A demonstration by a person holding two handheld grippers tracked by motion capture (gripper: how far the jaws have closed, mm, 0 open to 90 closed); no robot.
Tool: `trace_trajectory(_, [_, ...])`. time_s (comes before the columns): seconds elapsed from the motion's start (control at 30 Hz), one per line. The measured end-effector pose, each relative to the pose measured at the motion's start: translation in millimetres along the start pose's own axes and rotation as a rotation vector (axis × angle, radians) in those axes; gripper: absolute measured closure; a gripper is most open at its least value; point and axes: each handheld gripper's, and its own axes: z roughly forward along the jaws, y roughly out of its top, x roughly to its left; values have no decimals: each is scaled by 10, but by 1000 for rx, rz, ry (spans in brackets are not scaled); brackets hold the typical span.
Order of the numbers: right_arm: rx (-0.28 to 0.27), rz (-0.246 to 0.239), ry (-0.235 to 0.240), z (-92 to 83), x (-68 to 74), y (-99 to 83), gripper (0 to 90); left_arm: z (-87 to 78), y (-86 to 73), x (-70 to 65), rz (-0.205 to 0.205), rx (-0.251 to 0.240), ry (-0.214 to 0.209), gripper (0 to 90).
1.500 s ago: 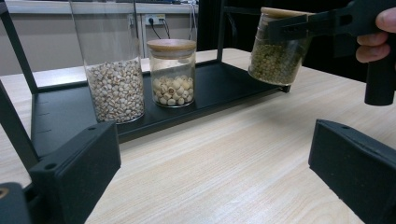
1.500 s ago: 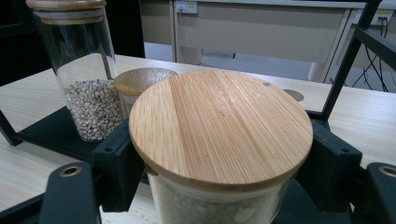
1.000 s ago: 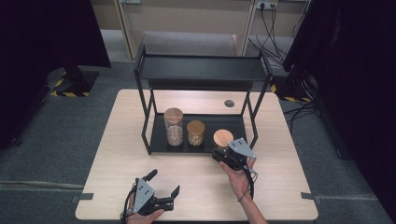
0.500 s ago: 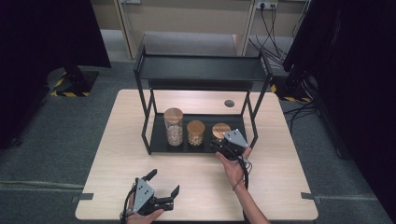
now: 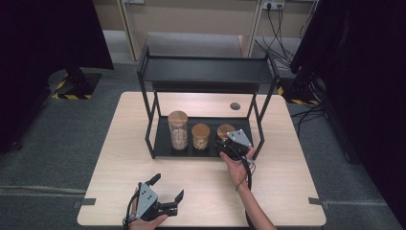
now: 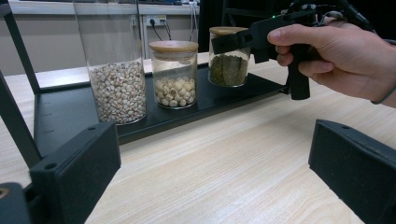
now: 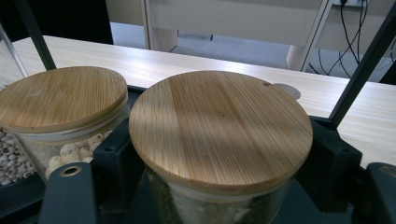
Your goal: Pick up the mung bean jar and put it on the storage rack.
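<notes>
high view / my right gripper (image 5: 225,143): at the right end of the black rack's lower tray (image 5: 160,143), jaws clamped on the green-bean jar (image 5: 225,132).
high view / jar: upright on the tray under my right tool, wooden lid just ahead of the grey plate.
high view / neighbours: lotus-seed jar (image 5: 200,136) just left of my held jar, tall jar (image 5: 178,129) further left.
high view / my left gripper (image 5: 167,194): over the near table edge (image 5: 287,187), well apart from the rack, jaws spread wide, nothing between them.
left gripper view / my jaws: far apart at the bottom corners, bare tabletop between.
left gripper view / ahead: three jars in a row on the tray; my right hand (image 6: 336,51) grips the other tool at the green-bean jar (image 6: 228,58), top right.
right gripper view / my jaws: either side of the green-bean jar (image 7: 219,135), pressing its glass below the lid.
right gripper view / beside: lotus-seed jar (image 7: 60,105) just left of my left jaw, very close, touching or not I cannot tell.
</notes>
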Motion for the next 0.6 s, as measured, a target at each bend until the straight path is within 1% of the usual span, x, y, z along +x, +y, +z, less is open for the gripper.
trace_trajectory(0.07, [0, 4, 7, 13, -2, -2, 254, -1, 0, -2, 0, -1, 0, 16])
trace_trajectory(0.13, [1, -4, 11, 23, 17, -2, 254, 0, 0, -1, 0, -1, -1, 16])
trace_trajectory(0.27, [4, -5, 17, 56, 41, -11, 254, -3, 2, 0, 1, -1, 0, 16])
trace_trajectory(0.53, [19, -10, 6, 129, 65, -28, 254, -1, 1, 1, -1, -1, -2, 16])
trace_trajectory(0.6, [25, -12, 10, 144, 63, -33, 254, -2, 2, 2, 0, -1, -1, 16])
